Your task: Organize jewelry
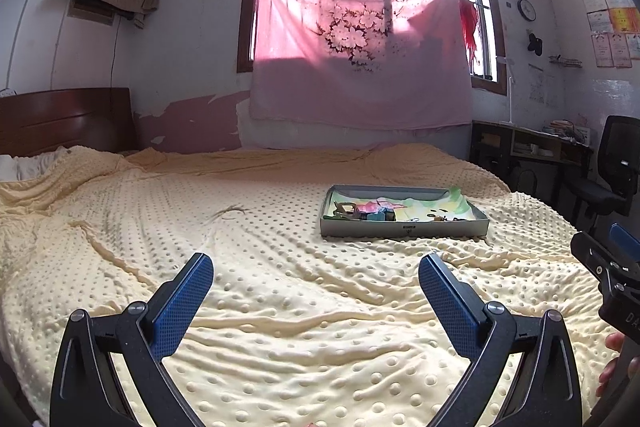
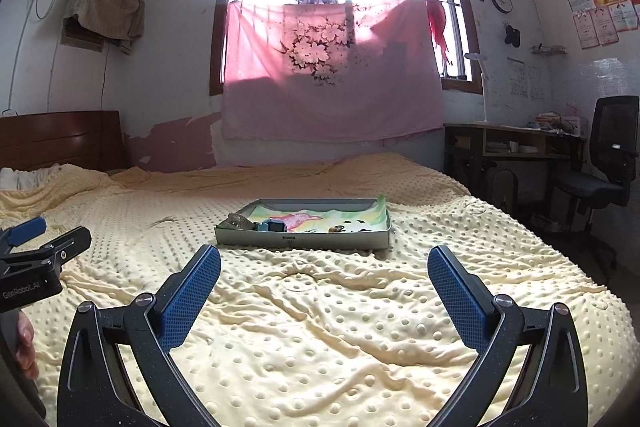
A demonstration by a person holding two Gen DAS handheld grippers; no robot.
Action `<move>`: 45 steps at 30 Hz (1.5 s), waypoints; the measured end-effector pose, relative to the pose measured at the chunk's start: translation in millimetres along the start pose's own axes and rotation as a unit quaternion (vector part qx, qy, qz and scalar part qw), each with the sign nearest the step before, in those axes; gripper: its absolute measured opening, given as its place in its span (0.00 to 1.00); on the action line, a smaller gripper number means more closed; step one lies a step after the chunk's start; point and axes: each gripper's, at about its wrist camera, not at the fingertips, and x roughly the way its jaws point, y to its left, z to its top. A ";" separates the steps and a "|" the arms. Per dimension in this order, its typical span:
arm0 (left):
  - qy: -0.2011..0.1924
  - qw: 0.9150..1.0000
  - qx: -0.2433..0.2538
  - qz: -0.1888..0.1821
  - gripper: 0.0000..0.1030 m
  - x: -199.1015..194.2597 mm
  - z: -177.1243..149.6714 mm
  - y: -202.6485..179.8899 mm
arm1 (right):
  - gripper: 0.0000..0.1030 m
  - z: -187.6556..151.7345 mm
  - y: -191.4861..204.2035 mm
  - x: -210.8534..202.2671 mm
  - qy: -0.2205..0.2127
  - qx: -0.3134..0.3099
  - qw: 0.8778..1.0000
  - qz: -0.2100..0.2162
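Note:
A shallow grey tray (image 1: 404,228) (image 2: 300,240) lies on the bed, lined with a colourful printed sheet. Inside it sit small jewelry pieces: a blue watch-like item (image 1: 378,215) (image 2: 274,227), dark trinkets to its left (image 1: 344,209) (image 2: 238,223) and small dark bits to its right (image 1: 440,217) (image 2: 340,228). My left gripper (image 1: 316,267) hovers open over the blanket, short of the tray and to its left. My right gripper (image 2: 324,259) is open too, just short of the tray's front wall. Nothing is between either pair of fingers.
A yellow dotted blanket (image 1: 260,307) (image 2: 320,327) covers the bed, wrinkled in front of the tray. A wooden headboard (image 1: 64,119) stands at the left, a desk (image 2: 516,143) and a black office chair (image 2: 608,155) at the right. Each view shows the other gripper at its edge, with a hand (image 2: 24,343).

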 end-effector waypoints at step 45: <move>-0.007 1.000 -0.007 -0.011 1.00 34.4 -5.1 -10.0 | 0.99 -8.9 0.6 44.3 -0.004 0.004 1.000 -0.004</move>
